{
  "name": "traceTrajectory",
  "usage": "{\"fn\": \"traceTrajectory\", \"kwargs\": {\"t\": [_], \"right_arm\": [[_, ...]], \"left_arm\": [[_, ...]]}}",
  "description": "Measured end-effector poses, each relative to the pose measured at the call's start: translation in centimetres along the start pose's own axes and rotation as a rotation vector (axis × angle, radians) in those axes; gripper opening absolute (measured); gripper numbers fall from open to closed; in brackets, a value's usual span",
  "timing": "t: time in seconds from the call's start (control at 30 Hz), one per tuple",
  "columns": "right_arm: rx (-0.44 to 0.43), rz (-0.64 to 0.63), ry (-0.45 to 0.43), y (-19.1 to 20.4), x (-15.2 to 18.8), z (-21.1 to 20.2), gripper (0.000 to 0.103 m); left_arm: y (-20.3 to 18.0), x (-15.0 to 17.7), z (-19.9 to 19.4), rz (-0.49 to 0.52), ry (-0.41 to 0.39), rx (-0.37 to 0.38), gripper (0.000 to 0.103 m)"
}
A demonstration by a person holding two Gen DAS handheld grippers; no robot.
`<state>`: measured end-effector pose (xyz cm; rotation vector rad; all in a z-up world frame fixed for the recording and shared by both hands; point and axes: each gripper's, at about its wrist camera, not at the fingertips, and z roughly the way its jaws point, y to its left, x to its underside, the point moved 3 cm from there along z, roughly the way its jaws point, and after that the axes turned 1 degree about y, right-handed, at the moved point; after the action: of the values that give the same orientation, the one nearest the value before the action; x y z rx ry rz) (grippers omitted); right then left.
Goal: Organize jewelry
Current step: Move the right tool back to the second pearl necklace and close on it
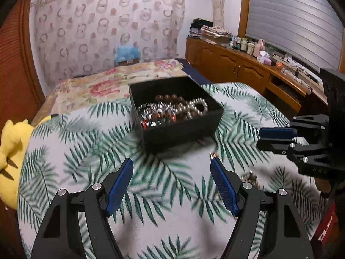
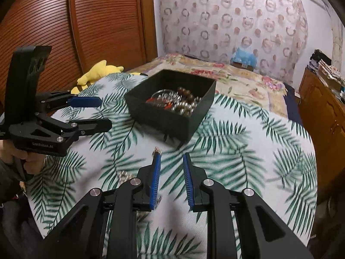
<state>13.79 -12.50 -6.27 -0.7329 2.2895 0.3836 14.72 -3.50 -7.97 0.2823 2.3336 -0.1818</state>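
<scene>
The left gripper [image 1: 171, 166] hangs over the palm-leaf cover of the bed [image 1: 151, 205], its fingers [image 1: 224, 185] spread wide with nothing between them. Just past its right fingertip lies a small metal jewelry piece [image 1: 214, 155], with another loose piece [image 1: 250, 176] beside that finger. The right gripper [image 2: 171, 157] has its fingers [image 2: 156, 172] set narrow, a gap showing between the pads, gripping nothing; the small piece lies at its left fingertip. Farther on, toward the bed's middle, sits the black box [image 1: 183, 129], apart from both grippers, holding beaded bracelets [image 1: 172, 110]. A yellow plush toy [image 1: 10, 151] lies at the left edge.
</scene>
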Motion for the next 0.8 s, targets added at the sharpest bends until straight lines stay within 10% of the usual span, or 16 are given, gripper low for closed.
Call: {"fn": "traceTrajectory", "kwargs": {"t": [0.8], "right_arm": [[0.010,-0.085,0.123,5.6,3.2,2.9,0.024]], "left_arm": [[0.8,4.8,-2.9,-0.043,0.024,-0.019,0.071]]}}
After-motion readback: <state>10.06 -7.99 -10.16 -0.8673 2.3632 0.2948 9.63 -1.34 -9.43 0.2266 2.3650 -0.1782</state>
